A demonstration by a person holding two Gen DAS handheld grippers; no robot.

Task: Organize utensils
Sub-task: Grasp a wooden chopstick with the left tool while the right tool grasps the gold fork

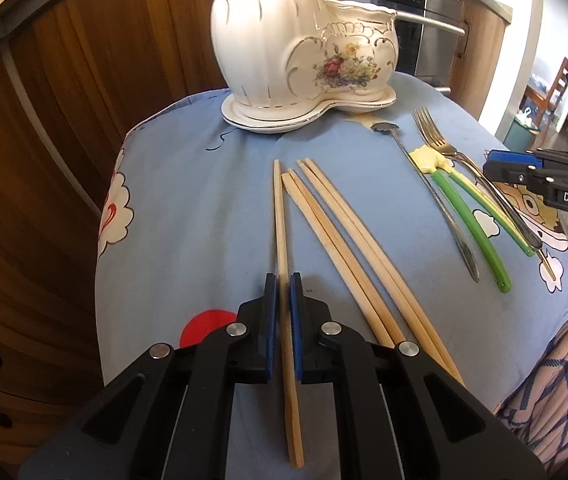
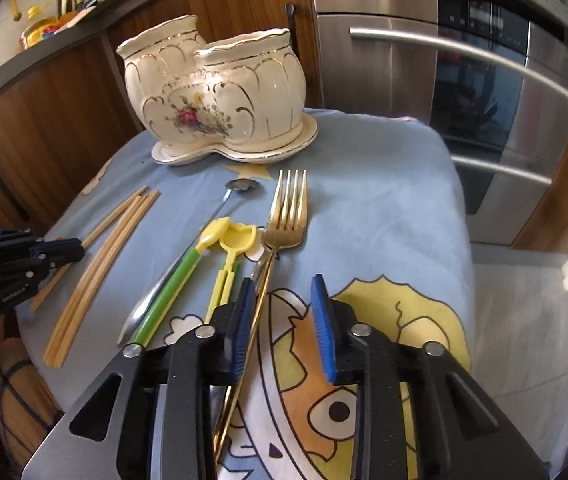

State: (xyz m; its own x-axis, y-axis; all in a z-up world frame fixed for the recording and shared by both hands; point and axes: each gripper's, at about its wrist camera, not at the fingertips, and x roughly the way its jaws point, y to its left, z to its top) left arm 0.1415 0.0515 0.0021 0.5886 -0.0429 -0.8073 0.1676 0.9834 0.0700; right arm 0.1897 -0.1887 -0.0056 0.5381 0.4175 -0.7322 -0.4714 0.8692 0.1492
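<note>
A white twin-pot ceramic utensil holder (image 1: 284, 48) (image 2: 216, 88) stands at the back of the blue cloth. My left gripper (image 1: 283, 280) is shut on a single wooden chopstick (image 1: 282, 224) that lies on the cloth. Three more chopsticks (image 1: 348, 248) (image 2: 96, 268) lie beside it. My right gripper (image 2: 284, 284) is open and empty, low over the cloth, with the gold fork (image 2: 284, 220) (image 1: 436, 136) handle running beside its left finger. A metal spoon (image 2: 220, 208) (image 1: 436, 200) and green and yellow plastic utensils (image 2: 200, 256) (image 1: 468, 216) lie left of the fork.
The blue cartoon cloth (image 2: 384, 200) covers a small table. Wooden cabinets (image 1: 44, 160) stand behind and to the left. A steel oven (image 2: 464, 100) stands behind on the right. The table's right edge drops to a tiled floor (image 2: 524, 320).
</note>
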